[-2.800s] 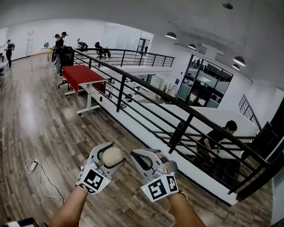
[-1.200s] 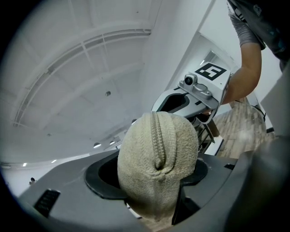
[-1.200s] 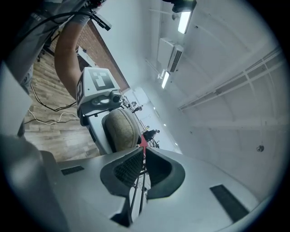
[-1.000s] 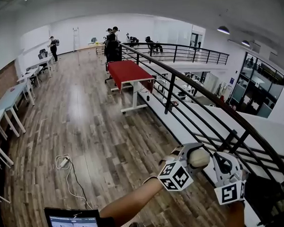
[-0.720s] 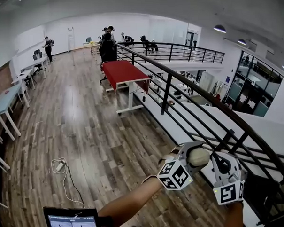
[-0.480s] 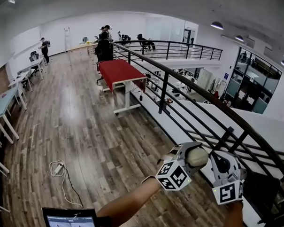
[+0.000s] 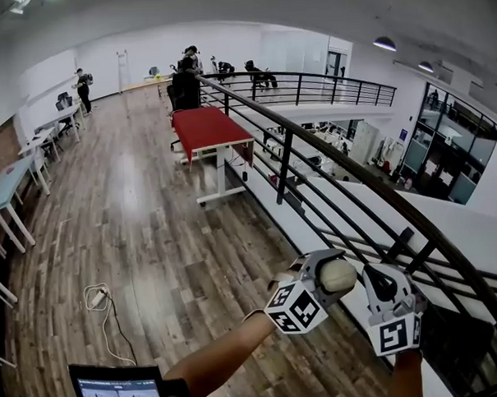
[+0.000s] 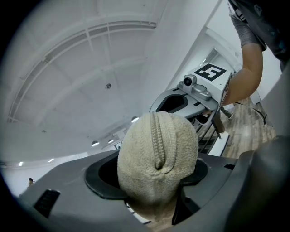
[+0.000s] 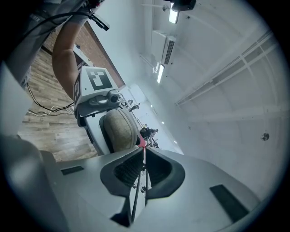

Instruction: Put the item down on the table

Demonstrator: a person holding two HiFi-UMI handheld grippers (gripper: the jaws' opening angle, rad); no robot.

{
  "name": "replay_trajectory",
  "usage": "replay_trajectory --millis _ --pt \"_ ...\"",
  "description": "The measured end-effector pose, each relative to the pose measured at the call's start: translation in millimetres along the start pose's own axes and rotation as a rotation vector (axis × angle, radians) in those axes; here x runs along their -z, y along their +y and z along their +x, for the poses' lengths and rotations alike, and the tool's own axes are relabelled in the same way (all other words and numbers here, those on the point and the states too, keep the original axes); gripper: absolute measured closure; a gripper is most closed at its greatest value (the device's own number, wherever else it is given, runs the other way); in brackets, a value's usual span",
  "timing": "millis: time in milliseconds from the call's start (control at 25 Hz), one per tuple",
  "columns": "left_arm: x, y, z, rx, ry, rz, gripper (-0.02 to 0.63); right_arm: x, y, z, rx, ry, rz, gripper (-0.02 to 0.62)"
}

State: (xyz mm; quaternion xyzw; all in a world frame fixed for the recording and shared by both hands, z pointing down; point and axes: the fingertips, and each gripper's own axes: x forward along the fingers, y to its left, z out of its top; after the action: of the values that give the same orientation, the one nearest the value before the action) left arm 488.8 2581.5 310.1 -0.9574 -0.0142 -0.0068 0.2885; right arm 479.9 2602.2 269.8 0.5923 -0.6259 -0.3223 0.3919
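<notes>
A beige knitted ball (image 7: 337, 275), like a rolled sock, is clamped in my left gripper (image 7: 327, 272), held up in the air beside the black railing. In the left gripper view the ball (image 8: 157, 167) fills the gap between the jaws, its seam facing the camera. My right gripper (image 7: 383, 284) hangs just right of it, a small gap apart. Its jaws (image 9: 142, 156) are pressed together with nothing between them. The right gripper view shows the ball (image 9: 120, 129) in the left gripper's grip. A red table (image 7: 208, 125) stands far off on the wooden floor.
A black railing (image 7: 329, 161) runs diagonally past the grippers, with a drop to a lower floor on its right. Pale desks (image 7: 8, 181) line the left wall. A white cable (image 7: 97, 300) lies on the floor. A tablet (image 7: 117, 393) sits at the lower left. People stand at the far end.
The head view has swung left since the earliest frame and lately drifts slightly. Both grippers stay raised side by side at the railing, the left still clamped on the ball.
</notes>
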Motion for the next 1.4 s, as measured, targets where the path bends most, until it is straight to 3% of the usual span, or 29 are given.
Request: replay_trajectory --millis 280,600,1040,1240,1400 --pt "-6.9 3.1 69.5 -0.008 0.025 0.013 0.299 58.3 -42.5 -1.5 -0.013 -0.024 0.001 0.589" --pt "-7.8 -11.9 111.7 -0.005 0.035 0.028 0.299 103.5 -53.5 -12.2 -0.013 -0.032 0.012 0.589" --pt "40.1 91.8 169.7 0.018 -0.004 0.006 0.299 142.2 -104.1 98.6 -0.008 0.007 0.007 0.589" --pt "98.4 168.4 186.3 0.025 -0.02 0.012 0.299 154.0 -118.9 191.9 0.015 0.023 0.007 0.589" --pt "99.8 181.4 189.3 0.02 -0.04 0.011 0.299 156.2 -124.5 200.8 0.026 0.021 0.001 0.589"
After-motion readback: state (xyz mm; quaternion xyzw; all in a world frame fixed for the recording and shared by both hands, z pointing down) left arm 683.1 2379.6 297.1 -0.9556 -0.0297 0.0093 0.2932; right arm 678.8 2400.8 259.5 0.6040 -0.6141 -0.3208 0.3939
